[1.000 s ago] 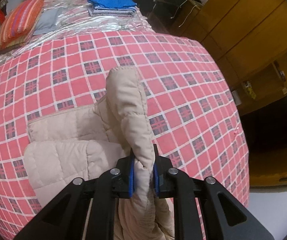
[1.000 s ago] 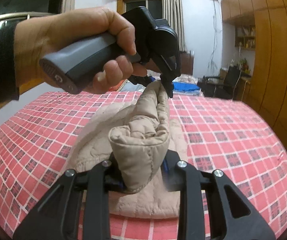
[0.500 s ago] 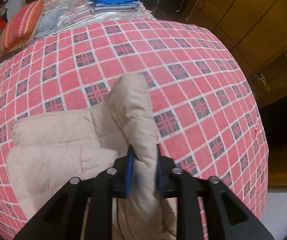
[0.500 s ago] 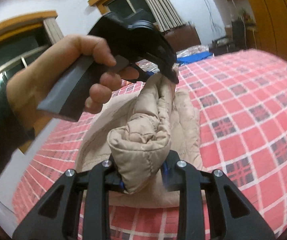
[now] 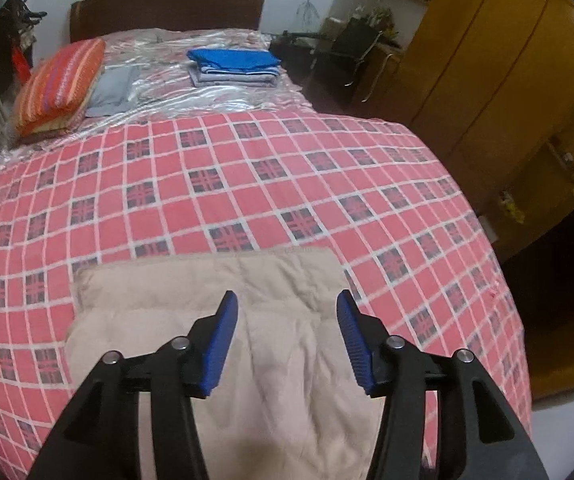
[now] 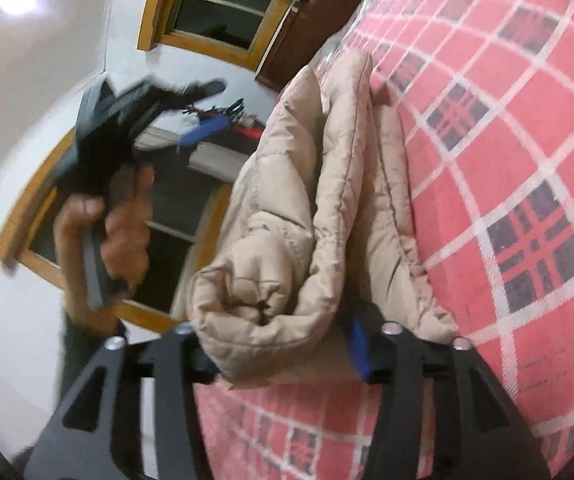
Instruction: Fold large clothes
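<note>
A beige quilted padded jacket (image 5: pixel 255 320) is seen spread flat on the red-and-white checked bedspread (image 5: pixel 247 184), near its front edge. The left gripper (image 5: pixel 287 320) is held above it with its blue-padded fingers (image 5: pixel 223 336) spread wide and nothing between them. In the right wrist view, a bunched fold of the same jacket (image 6: pixel 287 248) is clamped between the fingers of the right gripper (image 6: pixel 283 356). The left gripper (image 6: pixel 127 136) is gripped by a hand (image 6: pixel 115 232), blurred. A stack of folded blue and striped clothes (image 5: pixel 235 66) and an orange striped pillow (image 5: pixel 59 84) are seen at the far end.
</note>
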A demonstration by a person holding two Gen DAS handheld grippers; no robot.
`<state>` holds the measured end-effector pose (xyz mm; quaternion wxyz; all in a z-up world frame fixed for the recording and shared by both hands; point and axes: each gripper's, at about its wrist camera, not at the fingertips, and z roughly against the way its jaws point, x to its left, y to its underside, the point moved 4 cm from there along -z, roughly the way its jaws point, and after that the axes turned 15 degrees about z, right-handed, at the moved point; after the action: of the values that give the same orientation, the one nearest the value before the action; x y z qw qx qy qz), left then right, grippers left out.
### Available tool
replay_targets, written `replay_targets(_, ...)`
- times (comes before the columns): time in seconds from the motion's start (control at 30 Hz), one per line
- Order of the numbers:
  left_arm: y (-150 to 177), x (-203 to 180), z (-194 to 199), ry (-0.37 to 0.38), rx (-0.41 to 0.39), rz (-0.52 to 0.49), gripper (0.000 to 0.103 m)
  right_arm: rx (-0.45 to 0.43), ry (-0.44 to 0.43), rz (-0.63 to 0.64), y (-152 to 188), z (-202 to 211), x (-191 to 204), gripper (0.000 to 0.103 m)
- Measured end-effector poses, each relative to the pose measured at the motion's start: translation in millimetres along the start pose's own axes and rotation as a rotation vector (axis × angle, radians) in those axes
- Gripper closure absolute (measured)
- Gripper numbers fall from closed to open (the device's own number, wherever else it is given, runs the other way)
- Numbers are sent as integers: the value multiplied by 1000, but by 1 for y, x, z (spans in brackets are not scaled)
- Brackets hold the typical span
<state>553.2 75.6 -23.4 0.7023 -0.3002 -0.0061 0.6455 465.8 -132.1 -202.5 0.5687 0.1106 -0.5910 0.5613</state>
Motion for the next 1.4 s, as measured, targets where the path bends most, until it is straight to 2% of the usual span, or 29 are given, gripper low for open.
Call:
replay_targets(0.07, 23, 7, 13, 62, 13, -38, 51, 23, -49, -14, -11, 3, 1, 34)
replay_targets(0.13, 45, 15, 26, 124, 18, -45, 51, 42, -78, -23, -24, 5, -1, 27)
replay_targets(0.23, 75, 31, 44, 229, 26, -23, 51, 73, -129, -42, -50, 3, -5, 24)
replay_targets(0.3, 90, 39, 56, 303, 22, -11, 51, 125, -160, -59, -67, -6, -10, 22)
replay_targets(0.47, 115, 52, 65, 402, 43, 11, 50, 201, -121, -58, -99, -37, -22, 23)
replay_targets(0.53, 122, 58, 59, 404, 56, 17, 50, 223, -103, -66, -109, -47, -29, 31)
replay_targets(0.67, 133, 69, 50, 400, 82, 44, 50, 271, -59, -12, -115, -70, -24, 73)
replay_targets(0.73, 135, 73, 54, 418, 78, 51, 50, 275, -80, 39, -120, -78, -2, 79)
replay_targets(0.8, 139, 76, 62, 440, 63, 46, 50, 258, -153, 99, -124, -80, 23, 81)
replay_targets(0.87, 140, 77, 65, 447, 60, 40, 49, 248, -160, 124, -125, -83, 30, 82)
replay_targets(1.03, 145, 72, 64, 455, 82, 18, 49, 234, -94, 31, -116, -83, -18, 83)
replay_targets(1.17, 151, 58, 59, 472, 99, -17, 49, 201, -125, -4, -111, -79, -31, 83)
replay_targets(1.23, 153, 57, 51, 450, 102, -30, 49, 189, -136, -29, -103, -75, -44, 83)
replay_targets(1.3, 154, 66, 37, 416, 115, -8, 49, 176, -147, -70, -99, -73, -54, 85)
replay_targets(1.4, 158, 73, 20, 408, 155, 24, 49, 185, -132, -95, -92, -66, -67, 81)
